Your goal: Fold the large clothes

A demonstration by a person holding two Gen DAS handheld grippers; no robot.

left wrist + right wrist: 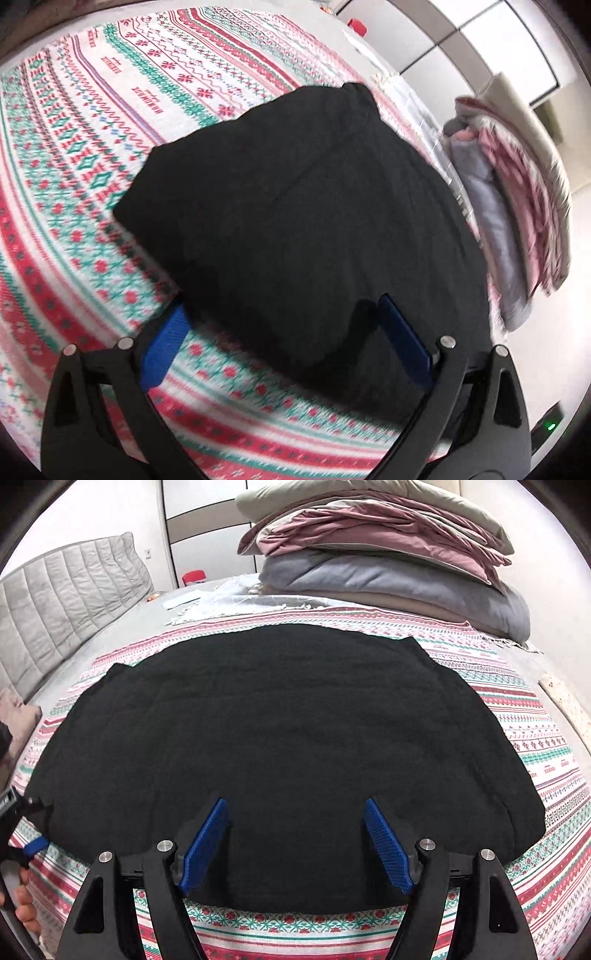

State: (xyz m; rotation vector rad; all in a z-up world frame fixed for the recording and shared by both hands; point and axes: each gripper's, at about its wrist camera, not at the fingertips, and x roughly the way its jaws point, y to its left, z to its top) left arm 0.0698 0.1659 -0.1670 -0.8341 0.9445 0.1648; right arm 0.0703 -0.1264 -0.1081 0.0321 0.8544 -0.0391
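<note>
A black garment [280, 746] lies spread flat on a bed, on top of a patterned cover [532, 746] striped in red, green and white. It sits near the cover's front edge, the edge closest to you, with a strip of pattern showing between its hem and that edge.

Your right gripper [295, 843] hangs over the garment's near hem, about midway along it. Its 2 blue pads [205, 843] stand well apart, and nothing is pinched between them; the black cloth lies below the gap. Whether the fingertips touch the cloth cannot be told.

Your left gripper [284, 343] is at the garment's near left corner. Its jaws are spread wide. 1 blue pad [164, 350] sits over the bare cover just outside the cloth's edge, and the other pad is over the black fabric. The garment's corner lies in the gap, but the pads do not press on it. In the right wrist view this gripper shows only at the far left edge, with your hand [26, 908] wrapped around its handle.

At the far edge of the bed, beyond the garment, sits a stack of folded bedding [388, 554] in pink, grey and beige. A padded grey headboard [70, 594] runs along the bed's left side. A small red container [193, 578] stands near the far left corner, by a pale fringed cloth [229, 598].
</note>
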